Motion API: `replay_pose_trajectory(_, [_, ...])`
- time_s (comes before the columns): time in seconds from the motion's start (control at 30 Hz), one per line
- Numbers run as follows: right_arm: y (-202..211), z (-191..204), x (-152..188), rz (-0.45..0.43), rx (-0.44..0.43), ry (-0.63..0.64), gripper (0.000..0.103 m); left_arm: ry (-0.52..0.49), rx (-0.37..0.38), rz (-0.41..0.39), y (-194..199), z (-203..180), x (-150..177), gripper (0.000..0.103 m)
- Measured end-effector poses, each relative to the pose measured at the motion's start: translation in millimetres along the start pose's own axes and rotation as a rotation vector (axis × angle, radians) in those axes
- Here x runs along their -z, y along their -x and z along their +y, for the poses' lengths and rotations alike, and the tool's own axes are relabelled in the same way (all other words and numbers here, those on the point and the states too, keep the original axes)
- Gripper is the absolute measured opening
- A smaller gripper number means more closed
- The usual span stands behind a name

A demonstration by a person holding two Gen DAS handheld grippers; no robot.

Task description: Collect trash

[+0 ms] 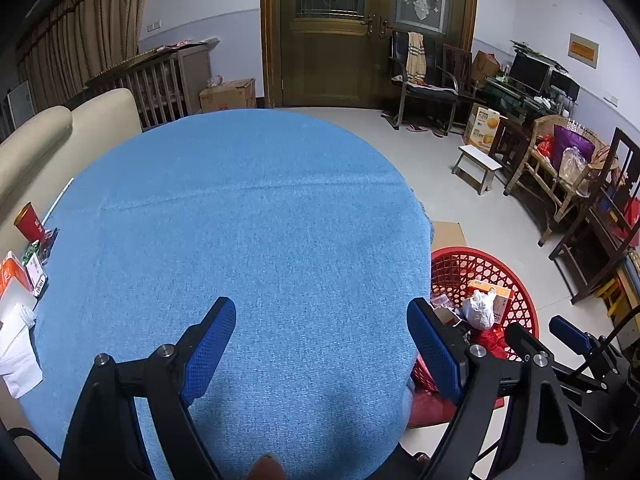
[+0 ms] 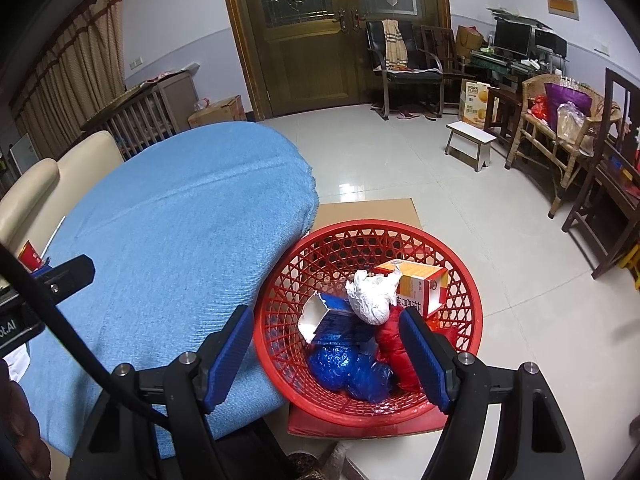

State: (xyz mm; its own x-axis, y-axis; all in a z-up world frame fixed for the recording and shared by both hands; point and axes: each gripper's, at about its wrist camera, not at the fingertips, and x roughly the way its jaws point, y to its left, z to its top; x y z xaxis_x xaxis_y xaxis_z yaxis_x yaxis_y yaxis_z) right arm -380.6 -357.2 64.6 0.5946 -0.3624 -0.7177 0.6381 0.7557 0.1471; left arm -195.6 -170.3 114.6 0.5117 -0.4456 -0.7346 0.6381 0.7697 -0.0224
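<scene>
over the red basket [image 2: 460, 280], trash already inside, my right gripper [image 2: 326, 346] hangs released and empty, so i swing the spread left gripper [image 1: 322, 346] (also empty) toward the table-edge litter [image 1: 24, 272].

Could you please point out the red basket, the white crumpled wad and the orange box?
red basket [image 2: 460, 272]: right wrist view, far rim.
white wad [image 2: 370, 300]: right wrist view, its middle.
orange box [image 2: 420, 280]: right wrist view, side face.
</scene>
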Motion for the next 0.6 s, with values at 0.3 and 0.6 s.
replay_pose_trajectory(0.3, [-0.4,-1.1,0.5,-0.002,0.003,0.001,0.078,-0.029,0.014,-0.003,-0.7,-6.1,1.5,0.088])
replay_pose_trajectory(0.6, [-1.4,-1.4,2.0,-0.001,0.008,0.001,0.078,-0.054,0.038,-0.005,-0.8,-12.9,3.2,0.088])
